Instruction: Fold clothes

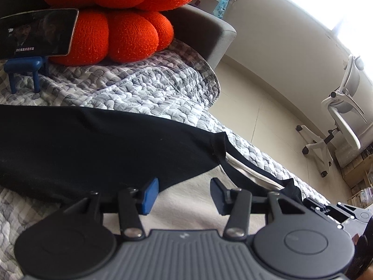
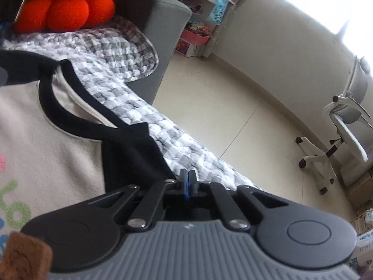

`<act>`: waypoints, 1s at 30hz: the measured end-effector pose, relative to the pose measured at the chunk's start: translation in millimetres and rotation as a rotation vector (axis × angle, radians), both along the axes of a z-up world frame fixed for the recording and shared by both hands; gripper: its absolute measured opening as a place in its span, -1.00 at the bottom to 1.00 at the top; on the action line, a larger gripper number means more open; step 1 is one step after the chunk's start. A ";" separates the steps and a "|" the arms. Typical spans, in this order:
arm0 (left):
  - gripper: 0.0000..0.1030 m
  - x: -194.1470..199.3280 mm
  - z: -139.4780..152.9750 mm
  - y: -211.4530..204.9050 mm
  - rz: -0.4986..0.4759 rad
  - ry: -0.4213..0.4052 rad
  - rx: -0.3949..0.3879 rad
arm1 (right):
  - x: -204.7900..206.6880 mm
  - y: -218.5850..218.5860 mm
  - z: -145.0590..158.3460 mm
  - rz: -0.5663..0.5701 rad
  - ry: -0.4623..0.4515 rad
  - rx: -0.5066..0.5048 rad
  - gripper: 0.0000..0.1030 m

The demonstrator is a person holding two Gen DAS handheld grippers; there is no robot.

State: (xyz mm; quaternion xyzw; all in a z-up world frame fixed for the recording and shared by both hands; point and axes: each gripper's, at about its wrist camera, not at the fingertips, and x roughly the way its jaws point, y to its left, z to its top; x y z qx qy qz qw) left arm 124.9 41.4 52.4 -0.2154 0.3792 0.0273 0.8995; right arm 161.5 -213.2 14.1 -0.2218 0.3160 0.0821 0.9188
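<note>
Clearly the cream cotton T-shirt with black sleeves (image 2: 46, 128) lies flat on the grey-checked quilted bed cover (image 2: 130, 93), its black sleeve at ten o'clock from the right tongs (image 2: 188, 182), pressed together, apparently empty; the left tongs (image 1: 184, 194) hover spread above its chest.

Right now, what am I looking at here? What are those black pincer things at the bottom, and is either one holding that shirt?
Those are two hand-held grippers, each carried by a person, with a wide-angle camera looking along its fingers.

One picture looks from the left gripper. Its blue-padded jaws stand apart above the shirt, gripping nothing.

The other looks from the right gripper. Its jaws are shut at the edge of the shirt's black sleeve; whether cloth is pinched I cannot tell.

The cream shirt with black sleeves lies on a grey checked quilt over a sofa. Behind sit an orange cushion and a phone on a little blue stand.
</note>
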 end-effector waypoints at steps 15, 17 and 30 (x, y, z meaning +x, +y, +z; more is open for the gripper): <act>0.00 -18.7 2.8 -95.1 -0.370 -0.007 0.091 | -153.2 -195.2 24.1 -0.595 0.027 0.674 -0.28; 0.01 -24.0 2.6 -107.6 -0.417 -0.010 0.105 | -177.6 -202.7 18.5 -0.654 0.015 0.787 -0.28; 0.08 -37.3 -4.4 -134.5 -0.515 0.037 0.217 | -177.3 -176.4 9.8 -0.711 -0.014 0.652 -0.91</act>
